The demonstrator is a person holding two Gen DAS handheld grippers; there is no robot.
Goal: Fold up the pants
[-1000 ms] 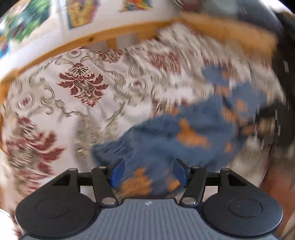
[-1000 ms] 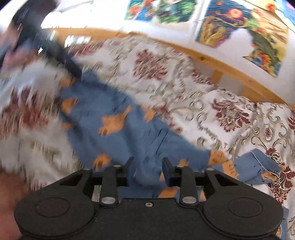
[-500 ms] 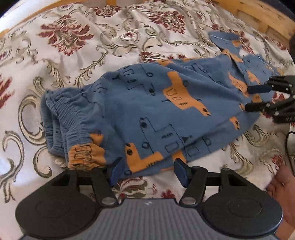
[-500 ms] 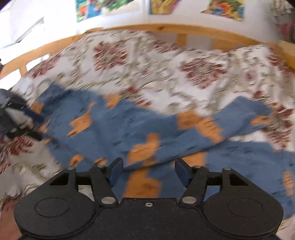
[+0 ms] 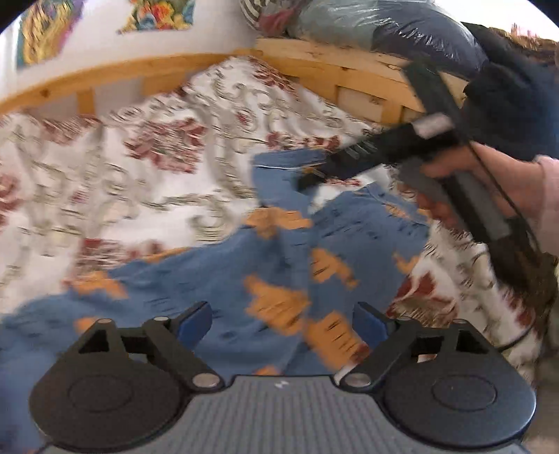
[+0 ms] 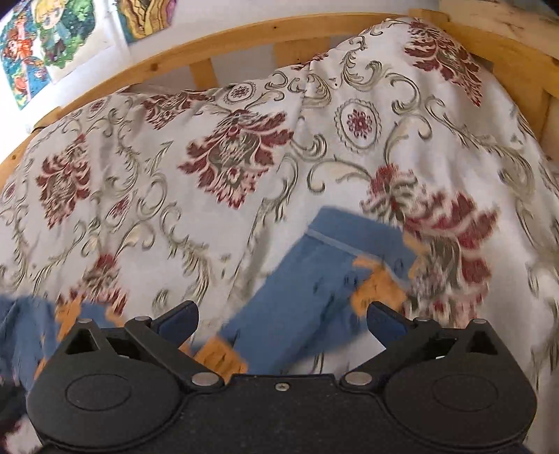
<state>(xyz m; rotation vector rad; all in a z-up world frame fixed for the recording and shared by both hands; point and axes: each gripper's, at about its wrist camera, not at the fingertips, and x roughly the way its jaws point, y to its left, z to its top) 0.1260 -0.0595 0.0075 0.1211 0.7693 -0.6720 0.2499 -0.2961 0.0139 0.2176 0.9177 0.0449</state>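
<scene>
Blue pants (image 5: 216, 279) with orange prints lie spread on a floral bedspread (image 5: 115, 174). My left gripper (image 5: 281, 326) is open and empty, hovering over the pants' wide part. In the left wrist view the right gripper (image 5: 314, 171) reaches over the far leg end. In the right wrist view my right gripper (image 6: 281, 321) is open and empty above a pant leg (image 6: 314, 283) whose hem points away.
A wooden bed frame (image 5: 335, 66) runs around the bedspread, with plastic-wrapped bundles (image 5: 384, 21) on its far rail. Colourful pictures (image 6: 45, 42) hang on the white wall behind. A hand (image 5: 506, 185) holds the right gripper at the right.
Both grippers have swung: the left view tilted up from the waistband toward the legs, and the right gripper moved along the pants to the leg hem. Both stayed open.
</scene>
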